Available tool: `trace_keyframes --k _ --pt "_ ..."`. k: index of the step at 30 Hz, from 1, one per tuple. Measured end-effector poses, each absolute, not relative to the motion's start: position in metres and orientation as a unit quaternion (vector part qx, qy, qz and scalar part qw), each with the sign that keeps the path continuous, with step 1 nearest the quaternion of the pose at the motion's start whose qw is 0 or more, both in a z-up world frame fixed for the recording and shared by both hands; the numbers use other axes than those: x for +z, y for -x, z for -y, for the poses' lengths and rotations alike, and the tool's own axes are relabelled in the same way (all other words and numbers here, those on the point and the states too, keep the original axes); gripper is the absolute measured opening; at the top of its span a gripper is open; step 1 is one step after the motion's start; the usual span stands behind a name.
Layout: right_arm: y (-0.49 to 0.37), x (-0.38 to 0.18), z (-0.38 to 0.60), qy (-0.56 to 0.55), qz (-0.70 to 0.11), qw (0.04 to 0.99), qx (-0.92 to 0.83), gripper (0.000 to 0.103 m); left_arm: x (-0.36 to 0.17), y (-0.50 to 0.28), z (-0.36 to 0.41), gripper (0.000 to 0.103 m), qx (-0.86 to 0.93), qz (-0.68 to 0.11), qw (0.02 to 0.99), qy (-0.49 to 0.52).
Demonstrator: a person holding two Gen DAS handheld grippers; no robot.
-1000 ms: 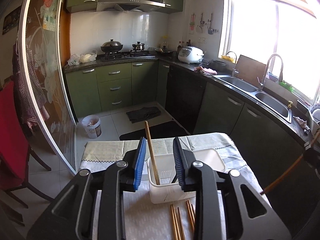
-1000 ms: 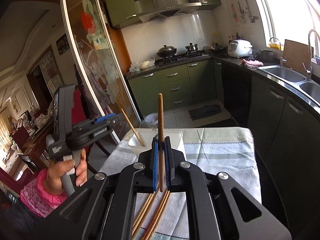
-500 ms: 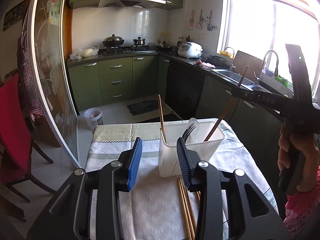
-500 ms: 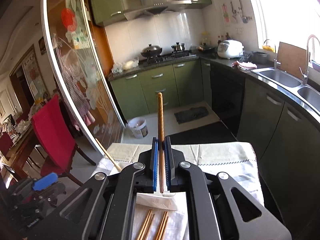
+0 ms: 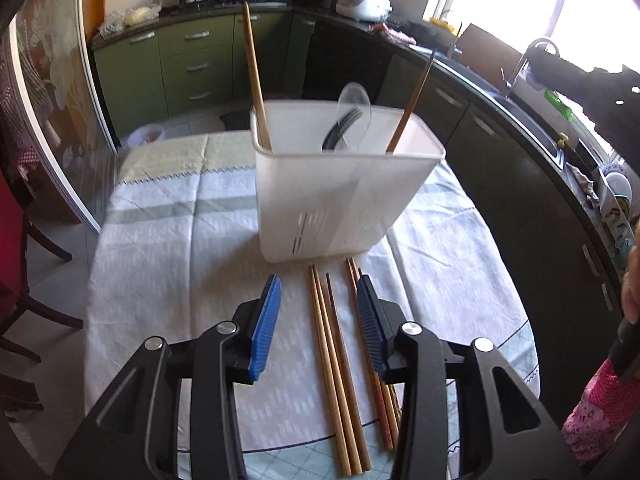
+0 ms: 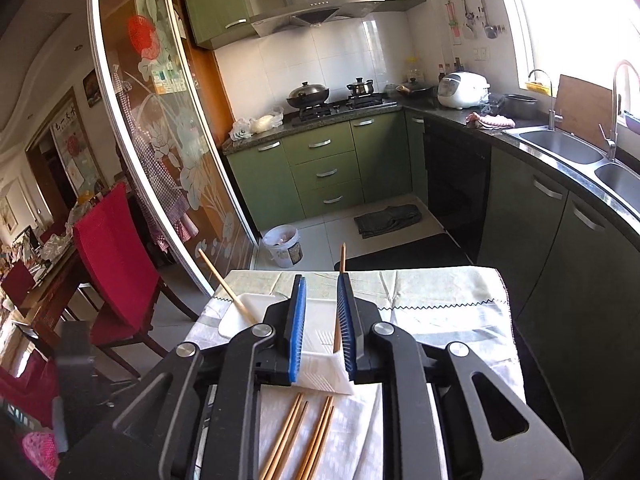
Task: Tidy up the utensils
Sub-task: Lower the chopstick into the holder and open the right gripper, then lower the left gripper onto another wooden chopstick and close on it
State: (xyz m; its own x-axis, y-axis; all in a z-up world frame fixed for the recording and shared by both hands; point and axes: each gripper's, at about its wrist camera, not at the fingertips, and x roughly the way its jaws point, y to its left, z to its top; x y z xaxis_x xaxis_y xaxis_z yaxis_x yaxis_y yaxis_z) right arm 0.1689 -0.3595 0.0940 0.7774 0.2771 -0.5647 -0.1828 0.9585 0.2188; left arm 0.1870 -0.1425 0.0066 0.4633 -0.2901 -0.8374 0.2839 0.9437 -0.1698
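Observation:
A white plastic utensil holder (image 5: 340, 196) stands on the table. It holds two upright wooden chopsticks, one at its left (image 5: 254, 76) and one at its right (image 5: 412, 104), plus a clear spoon and a dark fork (image 5: 348, 120). Several wooden chopsticks (image 5: 336, 360) lie flat on the cloth in front of it. My left gripper (image 5: 318, 316) is open and empty, low over these chopsticks. My right gripper (image 6: 322, 328) is open above the holder (image 6: 320, 372); the chopstick (image 6: 340, 296) stands free between its pads. Loose chopsticks (image 6: 300, 436) show below.
The table carries a white and pale green checked cloth (image 5: 176, 240). A red chair (image 6: 116, 264) stands at its left. Green kitchen cabinets (image 6: 328, 172), a stove and a sink counter (image 6: 560, 148) lie beyond. A white bucket (image 6: 282, 246) sits on the floor.
My right gripper opened and let go of the chopstick, which now stands in the holder. My left gripper dropped down toward the chopsticks lying on the cloth.

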Motion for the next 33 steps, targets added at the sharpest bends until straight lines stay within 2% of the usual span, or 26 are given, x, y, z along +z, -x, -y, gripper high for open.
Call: trace_keyframes --k 4,8,14,17,18,20,33 --pt "-0.144 0.087 0.377 -0.072 -0.317 0.938 0.119 0.018 -0.043 -0.200 0.156 0.037 -0.157 -0.567 0.808 0.001" --pt "-0.125 0.078 0.397 -0.075 -0.323 0.937 0.113 0.018 -0.071 -0.210 0.159 0.035 -0.147 -0.603 0.784 0.016" --pt "-0.110 0.071 0.415 -0.083 -0.326 0.935 0.111 0.018 -0.088 -0.217 0.169 0.035 -0.123 -0.612 0.781 -0.014" --pt "-0.107 0.070 0.418 -0.083 -0.326 0.935 0.114 0.018 -0.091 -0.218 0.172 0.030 -0.108 -0.615 0.781 -0.027" --pt "-0.106 0.069 0.418 -0.082 -0.327 0.934 0.115 0.019 -0.092 -0.220 0.173 0.028 -0.106 -0.616 0.780 -0.032" --pt "-0.105 0.069 0.417 -0.081 -0.326 0.935 0.116 0.027 -0.094 -0.223 0.172 0.028 -0.102 -0.618 0.779 -0.033" --pt "-0.111 0.066 0.401 -0.073 -0.340 0.929 0.125 0.027 -0.104 -0.228 0.187 0.028 -0.097 -0.620 0.776 -0.060"
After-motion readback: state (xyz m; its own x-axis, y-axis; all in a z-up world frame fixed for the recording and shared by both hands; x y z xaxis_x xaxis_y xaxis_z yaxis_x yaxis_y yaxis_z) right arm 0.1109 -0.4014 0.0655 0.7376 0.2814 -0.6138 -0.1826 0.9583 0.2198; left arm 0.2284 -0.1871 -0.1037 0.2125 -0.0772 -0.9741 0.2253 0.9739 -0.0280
